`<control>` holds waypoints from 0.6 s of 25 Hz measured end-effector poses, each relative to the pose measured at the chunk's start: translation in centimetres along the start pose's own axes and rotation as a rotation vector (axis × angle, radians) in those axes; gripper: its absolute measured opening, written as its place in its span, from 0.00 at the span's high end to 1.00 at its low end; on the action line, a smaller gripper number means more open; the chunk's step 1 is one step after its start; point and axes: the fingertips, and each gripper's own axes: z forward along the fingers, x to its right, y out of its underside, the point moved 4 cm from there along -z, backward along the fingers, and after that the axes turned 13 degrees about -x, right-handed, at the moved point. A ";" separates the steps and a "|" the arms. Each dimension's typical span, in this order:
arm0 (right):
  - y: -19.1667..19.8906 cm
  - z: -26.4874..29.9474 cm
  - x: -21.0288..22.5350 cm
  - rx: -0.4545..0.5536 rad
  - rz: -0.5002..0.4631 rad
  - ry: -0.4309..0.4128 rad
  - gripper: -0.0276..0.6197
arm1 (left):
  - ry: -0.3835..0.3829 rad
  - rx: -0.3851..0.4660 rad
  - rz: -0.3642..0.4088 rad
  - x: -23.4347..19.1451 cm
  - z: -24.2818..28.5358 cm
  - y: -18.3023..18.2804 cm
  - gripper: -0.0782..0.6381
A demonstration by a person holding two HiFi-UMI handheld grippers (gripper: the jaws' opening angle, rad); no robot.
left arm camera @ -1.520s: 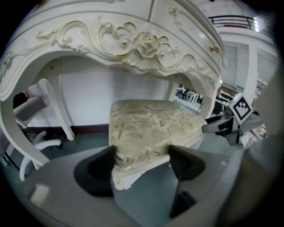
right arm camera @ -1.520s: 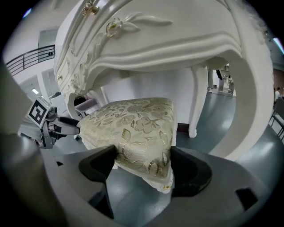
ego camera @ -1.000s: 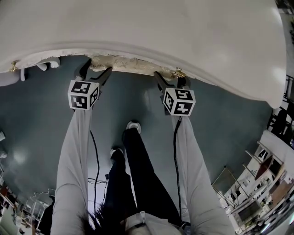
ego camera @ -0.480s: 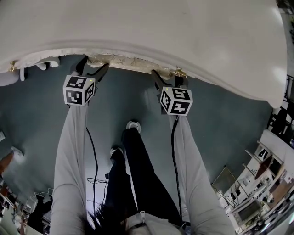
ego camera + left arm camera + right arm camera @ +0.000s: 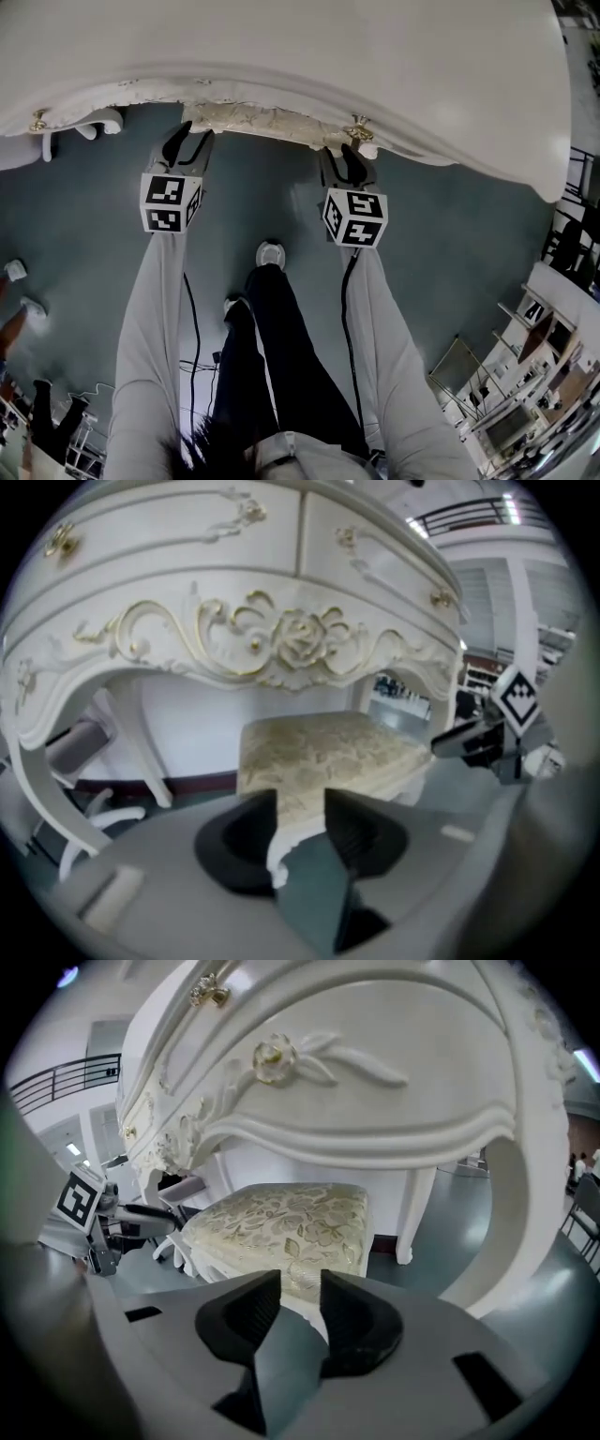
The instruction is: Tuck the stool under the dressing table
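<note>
L gripper (image 5: 192, 136), R gripper (image 5: 349, 155) — just gripped stool (image 5: 258, 122)

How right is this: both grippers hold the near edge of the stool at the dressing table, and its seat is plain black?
Only the seat is wrong: the stool has a cream, flower-patterned seat, as the right gripper view shows. Left gripper and right gripper, whose jaws have just been closing, do hold its near edge at the dressing table.

Cream floral-cushioned white stool (image 5: 258, 120): mostly beneath white carved dressing table (image 5: 300, 47). Near edge lies between just-closed jaws of left gripper (image 5: 189, 136) and right gripper (image 5: 347, 155).
</note>
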 end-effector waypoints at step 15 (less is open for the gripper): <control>-2.5 -10.3 -4.1 0.110 0.009 -0.006 0.96 | 0.016 0.145 -0.051 3.2 -11.1 -3.2 0.88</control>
